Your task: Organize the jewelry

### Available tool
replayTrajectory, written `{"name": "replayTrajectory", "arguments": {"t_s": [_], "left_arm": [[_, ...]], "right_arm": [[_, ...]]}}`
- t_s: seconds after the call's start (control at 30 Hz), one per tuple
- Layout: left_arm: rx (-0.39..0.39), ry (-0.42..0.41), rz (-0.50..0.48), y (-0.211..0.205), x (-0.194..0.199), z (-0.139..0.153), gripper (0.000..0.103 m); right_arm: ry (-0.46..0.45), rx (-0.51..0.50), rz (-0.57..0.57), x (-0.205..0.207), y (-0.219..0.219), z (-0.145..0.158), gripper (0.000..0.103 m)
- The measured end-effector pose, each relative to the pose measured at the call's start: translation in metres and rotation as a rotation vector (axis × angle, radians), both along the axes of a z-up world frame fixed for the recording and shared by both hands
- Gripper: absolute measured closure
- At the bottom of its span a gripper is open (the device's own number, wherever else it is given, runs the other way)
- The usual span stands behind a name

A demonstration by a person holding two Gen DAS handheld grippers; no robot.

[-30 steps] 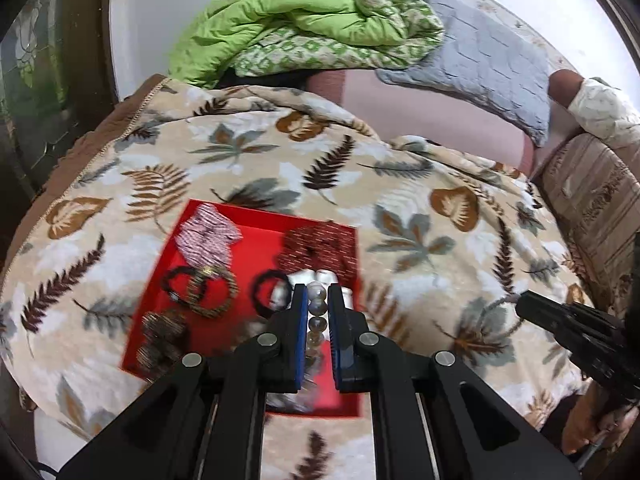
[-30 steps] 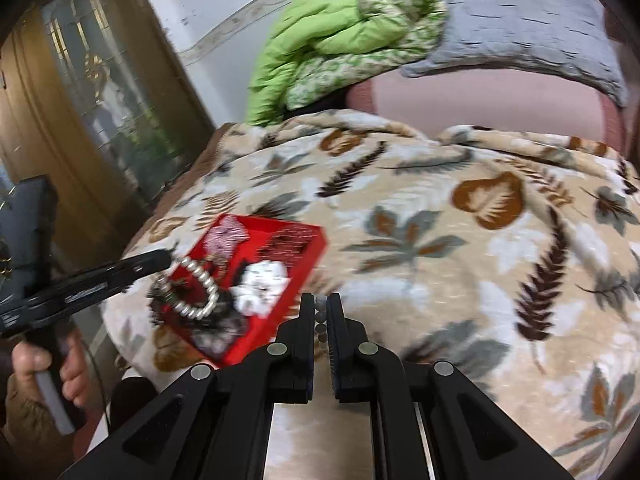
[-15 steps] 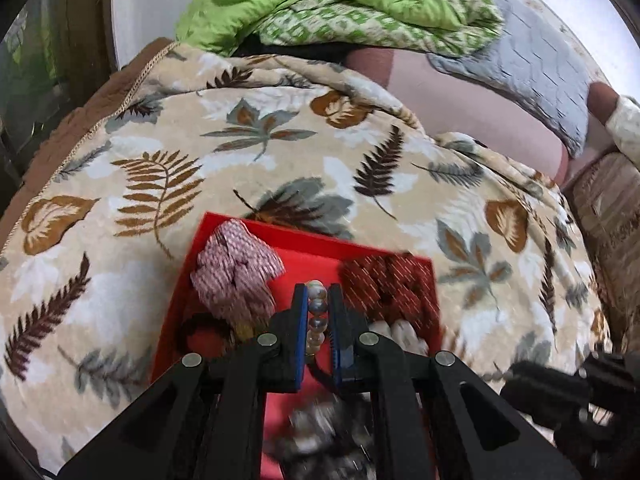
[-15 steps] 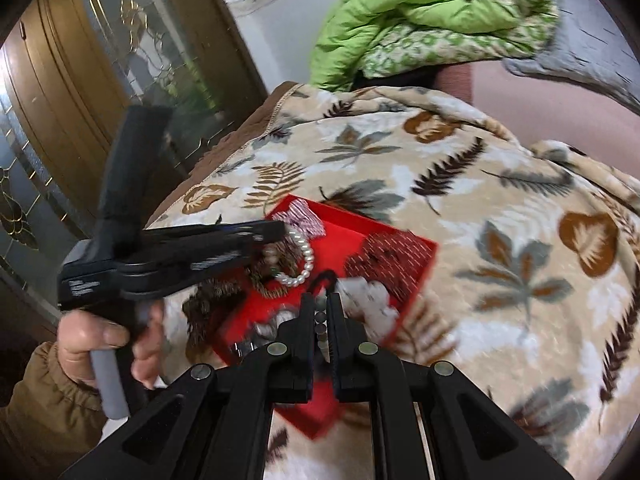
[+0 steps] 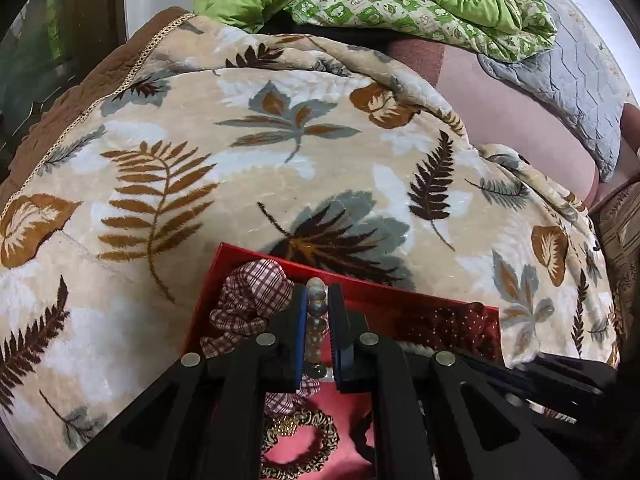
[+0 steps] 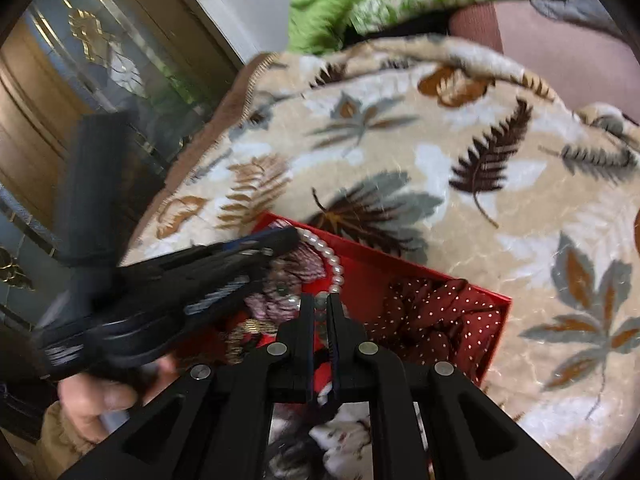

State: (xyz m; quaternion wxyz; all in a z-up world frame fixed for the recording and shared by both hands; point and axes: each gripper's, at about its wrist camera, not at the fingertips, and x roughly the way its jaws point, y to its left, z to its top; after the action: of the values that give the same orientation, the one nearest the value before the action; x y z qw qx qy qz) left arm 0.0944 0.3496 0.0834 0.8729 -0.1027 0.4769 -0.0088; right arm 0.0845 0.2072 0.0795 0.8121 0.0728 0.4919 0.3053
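left gripper [image 5: 318, 300] - clamped on bead bracelet [image 5: 316, 312] | right gripper [image 6: 320, 308] - clamped on pearl strand [image 6: 328, 256]

The right tongs [image 6: 320, 300] are pinched on a pearl bracelet [image 6: 328, 256] whose far end runs to the left tongs [image 6: 288, 240] — both over a red tray [image 6: 492, 344] on a leaf-print blanket [image 6: 460, 208]. A dark red polka-dot scrunchie [image 6: 436, 320] lies in the tray's right part. A hand [image 6: 100, 396] grips the left tool's handle — blurred. A green quilt [image 6: 332, 12] lies behind.
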Motion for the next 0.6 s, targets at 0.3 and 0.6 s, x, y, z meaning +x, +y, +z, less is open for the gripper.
{"name": "replayTrajectory", "arguments": {"t_s": [0.3,0.6], "left_arm": [[-0.004,-0.085,-0.005,-0.011,-0.031,0.035,0.075],[0.157,-0.203,0.044,-0.033,-0.095,0.074,0.045]], "right_arm": [[-0.04,-0.047,0.005,-0.009,-0.009,0.006,0.085],[-0.147,-0.088,-0.011,-0.061,-0.048,0.037,0.068]]}}
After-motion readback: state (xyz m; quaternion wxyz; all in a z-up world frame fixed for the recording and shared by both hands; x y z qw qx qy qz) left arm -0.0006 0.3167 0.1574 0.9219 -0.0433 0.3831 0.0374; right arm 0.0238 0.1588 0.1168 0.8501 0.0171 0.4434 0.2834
